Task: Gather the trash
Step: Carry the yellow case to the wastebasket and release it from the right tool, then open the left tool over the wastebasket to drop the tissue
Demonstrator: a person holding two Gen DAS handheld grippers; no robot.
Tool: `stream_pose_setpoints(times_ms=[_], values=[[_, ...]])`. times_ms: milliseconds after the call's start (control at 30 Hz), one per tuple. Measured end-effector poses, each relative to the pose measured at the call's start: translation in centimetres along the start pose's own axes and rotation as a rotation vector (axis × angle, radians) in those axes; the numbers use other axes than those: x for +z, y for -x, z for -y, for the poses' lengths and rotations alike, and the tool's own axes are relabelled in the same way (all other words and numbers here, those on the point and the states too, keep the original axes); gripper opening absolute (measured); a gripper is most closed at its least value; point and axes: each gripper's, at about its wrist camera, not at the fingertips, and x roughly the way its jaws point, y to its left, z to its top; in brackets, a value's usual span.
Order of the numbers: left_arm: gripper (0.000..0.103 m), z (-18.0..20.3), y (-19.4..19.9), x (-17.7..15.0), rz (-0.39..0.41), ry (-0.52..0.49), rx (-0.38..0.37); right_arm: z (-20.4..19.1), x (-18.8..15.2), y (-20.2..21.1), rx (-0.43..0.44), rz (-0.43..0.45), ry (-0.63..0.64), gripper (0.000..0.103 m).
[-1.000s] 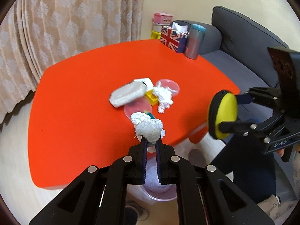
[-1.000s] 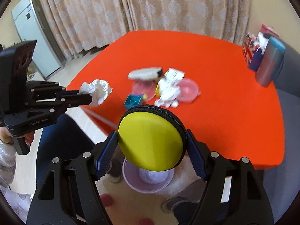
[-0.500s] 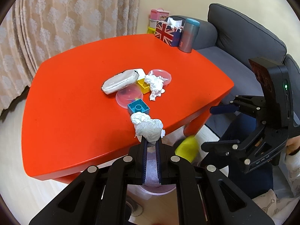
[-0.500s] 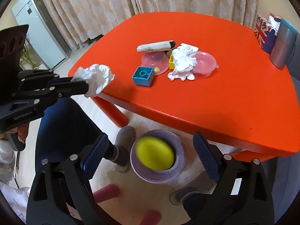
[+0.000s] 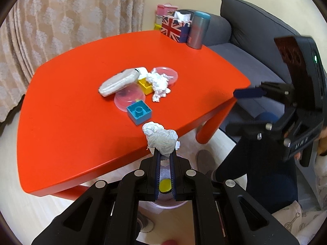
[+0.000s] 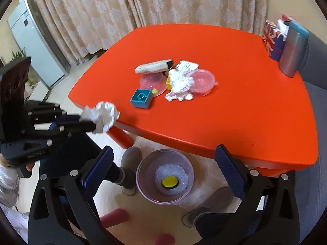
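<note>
White tissue wads [image 5: 161, 137] [image 5: 159, 84] number two; toy blocks [image 5: 139, 112] [image 5: 145, 84] two.

Both wrist views look steeply down from close above — sharing the red table [image 5: 81, 122] and floor bin [image 6: 143, 175].

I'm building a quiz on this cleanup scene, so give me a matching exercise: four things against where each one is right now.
Things:
1. crumpled tissue
2. yellow disc
3. blue block
4. metal tumbler

Places:
A. on the table's far corner, by the flag box
B. in the bin on the floor
C. between the left gripper's pads
D. on the table, near its front edge

Pairs: 1-C, 2-B, 3-D, 4-A
</note>
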Motion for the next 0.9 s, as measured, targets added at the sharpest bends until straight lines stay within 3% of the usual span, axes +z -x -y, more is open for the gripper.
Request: stream_pose_setpoints(times_ms=[400, 533, 567, 633, 700, 733, 900], values=[[0.009, 1.7, -2.0, -0.4, -0.063, -0.042, -0.035, 2.4, 0.5, 2.2, -0.056, 0.051, -0.042, 0.098], [0.013, 2.2, -2.1, -0.1, -0.067, -0.055, -0.046, 2.8, 0.5, 2.5, -0.060, 0.059, -0.052, 0.098], [0.017, 2.2, -2.3, 0.0, -0.070, -0.057, -0.044, 2.9, 0.5, 2.5, -0.059, 0.061, -0.055, 0.098], [0.040, 2.1, -2.5, 0.1, -0.069, -0.054, -0.043, 2.9, 0.5, 2.5, -0.059, 0.061, -0.057, 0.098], [0.083, 2.0, -2.5, 0.2, -0.052, -0.040, -0.047, 2.9, 0.4, 2.5, -0.059, 0.059, -0.057, 0.098], [0.088, 1.9, -2.4, 0.2, -0.039, -0.033, -0.049, 2.9, 0.4, 2.5, -0.059, 0.059, -0.058, 0.098], [0.094, 1.5, -2.6, 0.4, -0.031, -0.012, -0.023, 3.1, 0.2, 2.5, -0.064, 0.059, -0.064, 0.099]])
